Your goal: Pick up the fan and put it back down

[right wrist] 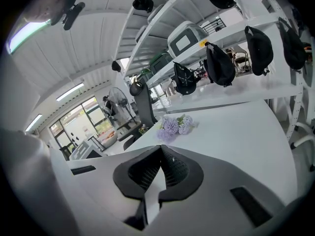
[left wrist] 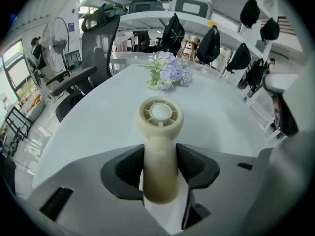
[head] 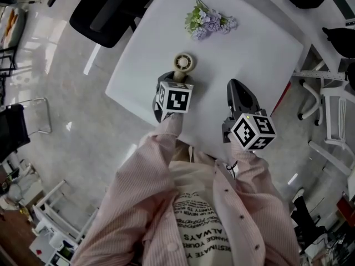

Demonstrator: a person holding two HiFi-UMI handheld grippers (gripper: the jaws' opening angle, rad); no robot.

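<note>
Grasp step, by the looks of it; starting at the left, the left gripper (left wrist: pixel 160 163) is angled steeply down over the near part of the white table (head: pixel 249 43), and its dark pads (left wrist: pixel 129 168) sit against both sides of the cream handle, so I'd call it pinching the fan (left wrist: pixel 160 114) rather than just straddling it; the fan itself seems to be lying flat on the table with its round head pointing away from the person and towards the bunch of purple flowers (head: pixel 208 22) further back, well apart from it; I can't tell for sure whether it's off the surface yet, but it looks like it's resting there; over to the right, the right gripper (right wrist: pixel 159 149) hangs above the near edge of the table with its jaws pressed together and nothing in them, so it's not part of this; next move, I reckon, is a straight lift with the grip kept firm and centred on the handle, since the head end is heavier and could tip the thing forward; then back down gently onto the same bare patch.
</note>
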